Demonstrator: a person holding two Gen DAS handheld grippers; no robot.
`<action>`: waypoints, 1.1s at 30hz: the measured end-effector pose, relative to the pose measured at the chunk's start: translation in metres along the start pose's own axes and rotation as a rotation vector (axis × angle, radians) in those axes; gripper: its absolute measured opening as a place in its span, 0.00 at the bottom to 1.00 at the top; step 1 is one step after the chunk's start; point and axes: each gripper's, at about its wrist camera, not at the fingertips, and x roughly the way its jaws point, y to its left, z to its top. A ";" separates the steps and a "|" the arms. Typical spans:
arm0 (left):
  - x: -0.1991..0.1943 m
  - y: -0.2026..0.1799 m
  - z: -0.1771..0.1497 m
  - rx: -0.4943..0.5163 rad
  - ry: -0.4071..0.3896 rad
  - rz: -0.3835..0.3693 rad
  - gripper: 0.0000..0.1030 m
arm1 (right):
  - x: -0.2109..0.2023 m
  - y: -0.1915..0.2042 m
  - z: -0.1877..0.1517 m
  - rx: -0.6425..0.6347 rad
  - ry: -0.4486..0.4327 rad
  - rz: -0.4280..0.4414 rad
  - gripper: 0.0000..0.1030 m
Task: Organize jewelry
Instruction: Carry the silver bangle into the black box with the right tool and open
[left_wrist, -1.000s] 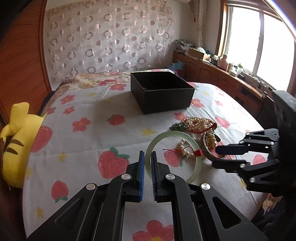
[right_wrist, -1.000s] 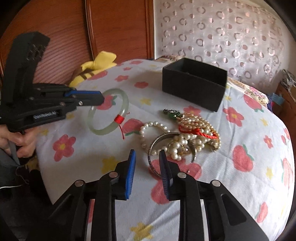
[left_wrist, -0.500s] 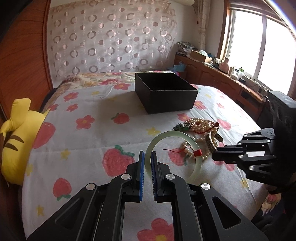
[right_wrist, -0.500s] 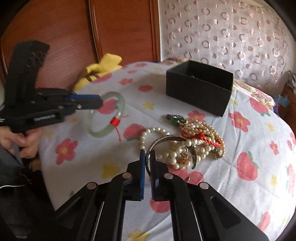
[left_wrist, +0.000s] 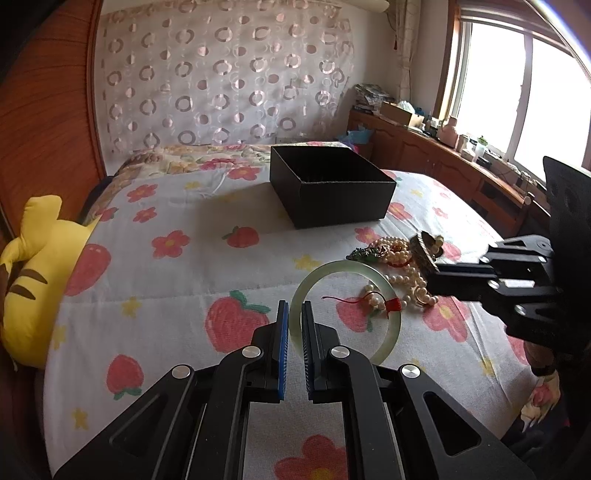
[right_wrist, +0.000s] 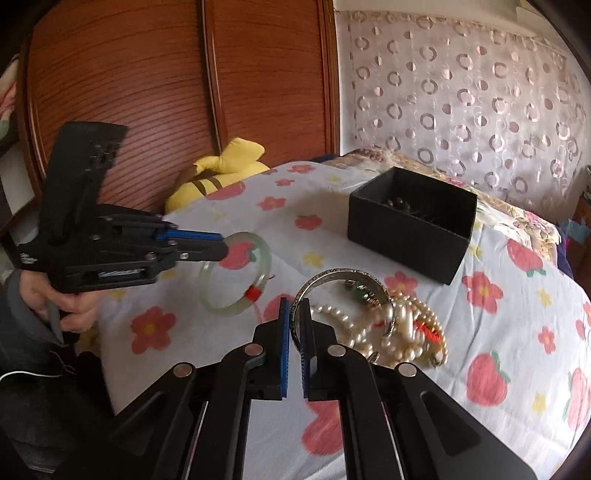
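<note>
Above floral bedspread (left_wrist: 177, 266), both grippers grip bangles level.

Wrist views cross low over bed (left_wrist: 177, 280), sharing box (left_wrist: 332, 192).

The bangle (left_wrist: 345, 310) looks like smooth, glossy, pale green stone; the cuff (right_wrist: 338, 280) is shiny metal; the pearls (right_wrist: 410, 325) are lustrous; the box (left_wrist: 332, 188) is matt black card; the bedspread (left_wrist: 177, 266) is soft printed cloth; the headboard (right_wrist: 177, 96) is polished ribbed wood.
</note>
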 end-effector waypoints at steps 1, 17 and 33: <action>0.000 0.000 0.000 -0.001 0.000 0.000 0.06 | 0.005 -0.003 0.003 0.004 0.009 0.002 0.06; -0.010 -0.003 0.019 0.008 -0.048 -0.003 0.06 | -0.012 -0.020 0.035 -0.003 -0.034 -0.041 0.06; 0.005 -0.010 0.074 0.039 -0.095 0.025 0.06 | 0.000 -0.067 0.076 -0.008 -0.037 -0.140 0.06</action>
